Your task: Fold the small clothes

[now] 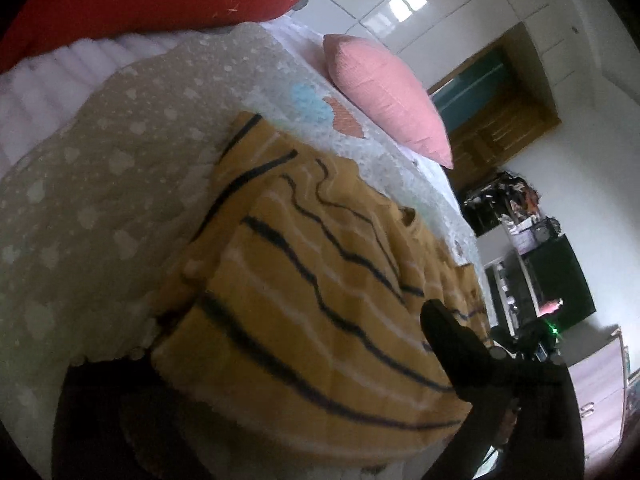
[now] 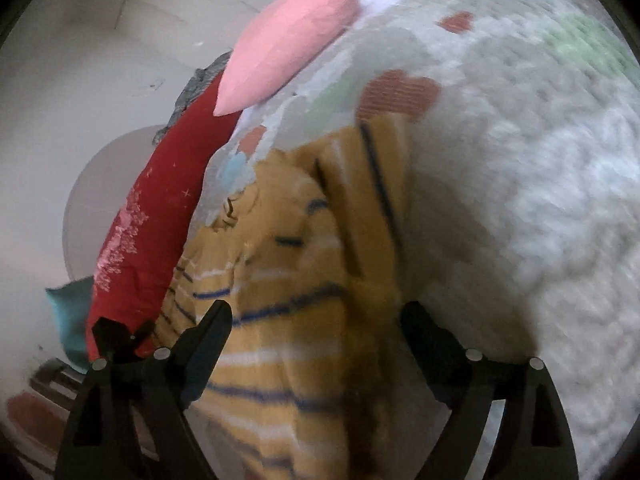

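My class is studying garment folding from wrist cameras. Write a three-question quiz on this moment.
1. True or false: the right gripper is clamped on the striped top.
2. Which cushion lies further from the striped top: A the red cushion, B the pink cushion?
3. Fill in: the top is mustard with dark and ____ stripes.

Key: 1 false, its jaws stand apart above the cloth; 2 B; 3 white.

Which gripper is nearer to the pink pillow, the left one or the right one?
I cannot tell. Both grippers hang open over the striped yellow garment, and the pink pillow lies far beyond it in each view. The right gripper straddles the garment.
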The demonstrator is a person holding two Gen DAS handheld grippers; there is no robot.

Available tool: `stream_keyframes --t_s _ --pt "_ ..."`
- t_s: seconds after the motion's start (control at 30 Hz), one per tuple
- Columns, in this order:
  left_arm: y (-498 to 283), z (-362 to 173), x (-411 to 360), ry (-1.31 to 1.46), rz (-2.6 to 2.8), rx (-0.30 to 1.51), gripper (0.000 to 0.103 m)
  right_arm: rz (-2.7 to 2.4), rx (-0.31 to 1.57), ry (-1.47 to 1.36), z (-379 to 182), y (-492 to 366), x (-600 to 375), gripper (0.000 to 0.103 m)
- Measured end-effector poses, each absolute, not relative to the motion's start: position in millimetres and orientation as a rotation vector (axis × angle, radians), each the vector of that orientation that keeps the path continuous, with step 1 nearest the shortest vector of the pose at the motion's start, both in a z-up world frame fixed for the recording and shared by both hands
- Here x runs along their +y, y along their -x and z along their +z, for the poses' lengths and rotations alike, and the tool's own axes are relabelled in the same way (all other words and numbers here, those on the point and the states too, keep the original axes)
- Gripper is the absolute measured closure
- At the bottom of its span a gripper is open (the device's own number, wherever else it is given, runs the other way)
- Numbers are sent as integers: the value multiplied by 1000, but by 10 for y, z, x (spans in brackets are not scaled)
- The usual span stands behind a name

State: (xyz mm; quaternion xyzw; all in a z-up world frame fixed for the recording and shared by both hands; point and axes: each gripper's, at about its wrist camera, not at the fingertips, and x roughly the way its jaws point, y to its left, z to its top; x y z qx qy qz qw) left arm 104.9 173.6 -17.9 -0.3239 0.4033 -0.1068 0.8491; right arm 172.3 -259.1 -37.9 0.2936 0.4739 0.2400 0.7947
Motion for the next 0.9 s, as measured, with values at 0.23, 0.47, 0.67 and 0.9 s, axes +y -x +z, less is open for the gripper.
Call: stream_keyframes --t_s 0.23,0.47,0.67,0.9 --pt "-1104 -65 1424 485 -9 950 70 527 1030 -671 -448 -1923 -2320 74" --pt "-710 211 1305 657 -80 934 90 603 950 -663 82 -1641 -2691 79" --pt "-451 48 841 638 -89 975 88 523 934 -665 134 -1449 -3209 78" --pt "-226 247 792 575 -69 941 64 333 956 -713 -121 -1212 -3733 40"
